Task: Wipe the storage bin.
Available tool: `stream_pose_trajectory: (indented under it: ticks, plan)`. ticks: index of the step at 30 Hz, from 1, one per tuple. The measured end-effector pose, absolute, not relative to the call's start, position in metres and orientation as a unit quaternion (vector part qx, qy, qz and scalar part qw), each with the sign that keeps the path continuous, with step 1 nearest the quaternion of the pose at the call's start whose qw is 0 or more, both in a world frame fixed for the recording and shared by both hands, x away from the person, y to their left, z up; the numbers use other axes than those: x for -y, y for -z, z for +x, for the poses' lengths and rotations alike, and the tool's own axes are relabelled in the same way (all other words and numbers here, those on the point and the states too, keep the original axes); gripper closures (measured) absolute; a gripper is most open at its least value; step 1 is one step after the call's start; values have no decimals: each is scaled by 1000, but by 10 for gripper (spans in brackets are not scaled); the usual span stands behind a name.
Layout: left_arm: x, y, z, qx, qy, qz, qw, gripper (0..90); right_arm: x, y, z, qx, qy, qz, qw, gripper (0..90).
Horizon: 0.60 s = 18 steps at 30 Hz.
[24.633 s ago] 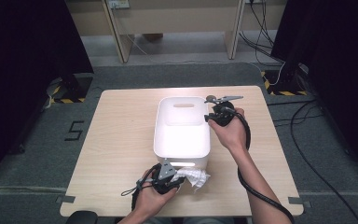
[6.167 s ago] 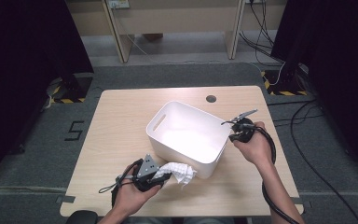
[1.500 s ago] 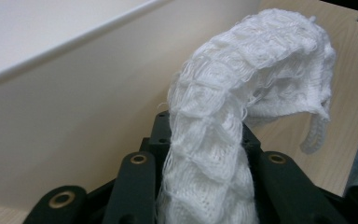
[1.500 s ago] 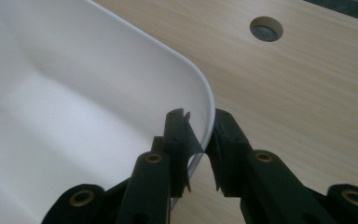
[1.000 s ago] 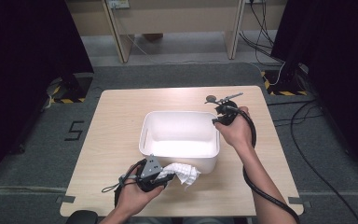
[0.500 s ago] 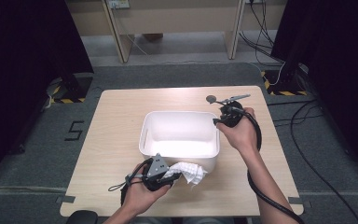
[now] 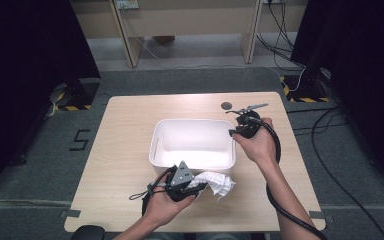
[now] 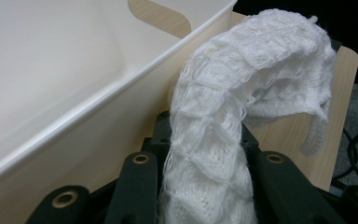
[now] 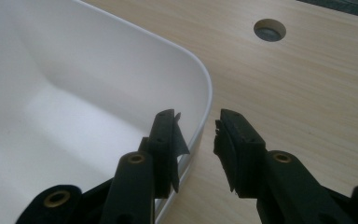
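A white plastic bin (image 7: 192, 121) stands in the middle of the wooden table (image 7: 130, 130). My left gripper (image 7: 198, 185) is at the bin's near side, shut on a white knitted cloth (image 7: 220, 183). In the left gripper view the cloth (image 8: 251, 88) rises from between the jaws of that gripper (image 8: 207, 161) and droops over to the right, next to the bin wall (image 8: 74, 70). My right gripper (image 7: 235, 132) straddles the bin's right rim (image 9: 205, 93). One jaw of the right gripper (image 9: 198, 116) is inside and one outside. The jaws have just been closing, with a gap still showing.
A round cable hole (image 7: 226, 105) lies in the table just beyond the right gripper, and it is also in the right gripper view (image 9: 269, 29). Bare wood runs left of the bin. Black cables trail from both grippers toward the table's near edge.
My left hand has shifted a little to the right with the cloth, closer to the bin's near wall. The bin and the right hand have stayed put.
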<state>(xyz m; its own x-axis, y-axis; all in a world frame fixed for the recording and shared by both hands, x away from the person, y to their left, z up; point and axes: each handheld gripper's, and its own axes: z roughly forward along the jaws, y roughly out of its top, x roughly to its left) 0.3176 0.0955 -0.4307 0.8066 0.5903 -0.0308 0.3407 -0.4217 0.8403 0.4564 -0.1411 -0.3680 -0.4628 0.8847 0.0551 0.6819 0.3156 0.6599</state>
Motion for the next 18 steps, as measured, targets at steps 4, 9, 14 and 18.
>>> stream_pose_trajectory:
  ticks: [4, 9, 14, 18]
  plan:
    - [-87, 431, 318, -280, -134, 831, 463, 700, 140, 368, 456, -795, -315, 492, 160, 675]
    - [-78, 429, 318, -281, -134, 830, 462, 704, 138, 368, 456, -797, -315, 490, 160, 676]
    - [-74, 429, 319, -286, -136, 827, 464, 710, 137, 368, 456, -798, -315, 489, 160, 674]
    - [-72, 432, 320, -289, -134, 829, 460, 713, 137, 369, 456, -799, -314, 487, 162, 675]
